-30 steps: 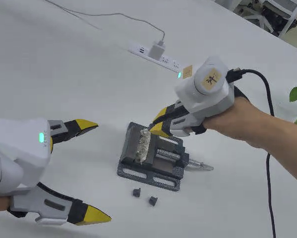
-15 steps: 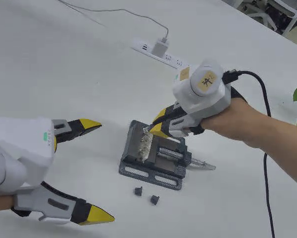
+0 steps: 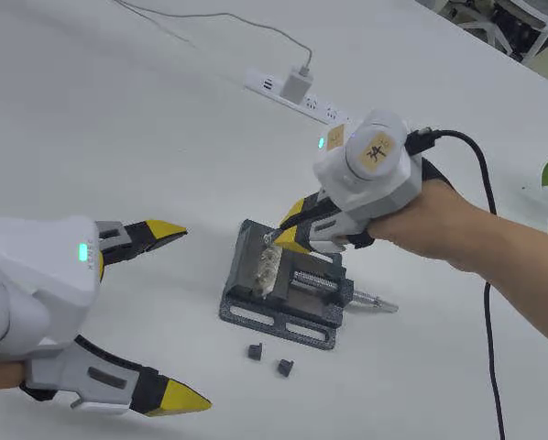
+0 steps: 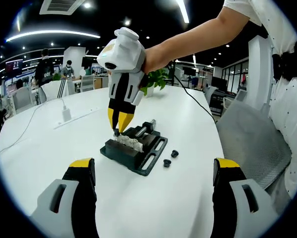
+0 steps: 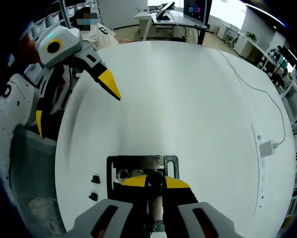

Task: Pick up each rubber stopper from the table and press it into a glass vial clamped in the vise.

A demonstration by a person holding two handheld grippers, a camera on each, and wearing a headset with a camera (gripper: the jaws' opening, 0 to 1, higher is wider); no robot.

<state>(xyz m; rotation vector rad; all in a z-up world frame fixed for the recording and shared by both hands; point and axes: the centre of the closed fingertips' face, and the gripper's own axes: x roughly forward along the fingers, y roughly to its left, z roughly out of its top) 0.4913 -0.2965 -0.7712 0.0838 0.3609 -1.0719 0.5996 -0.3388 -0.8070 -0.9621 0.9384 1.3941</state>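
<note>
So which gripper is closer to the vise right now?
Right. The right gripper, shut on a dark stopper, is directly over the vials clamped in the vise; the left gripper hangs open, well off to its side.

A wide white surface [image 3: 118, 137] carries a dark metal vise [image 3: 274, 317] near its middle. Just in front of the vise lie two small black rubber stoppers [image 3: 254, 351], close together but apart. Farther back lies a white power strip [image 3: 324, 114] with a plug [image 3: 299, 87] in it and a thin cord [image 3: 210, 16] trailing away. A black cable [image 3: 487, 348] runs along the right side.
</note>
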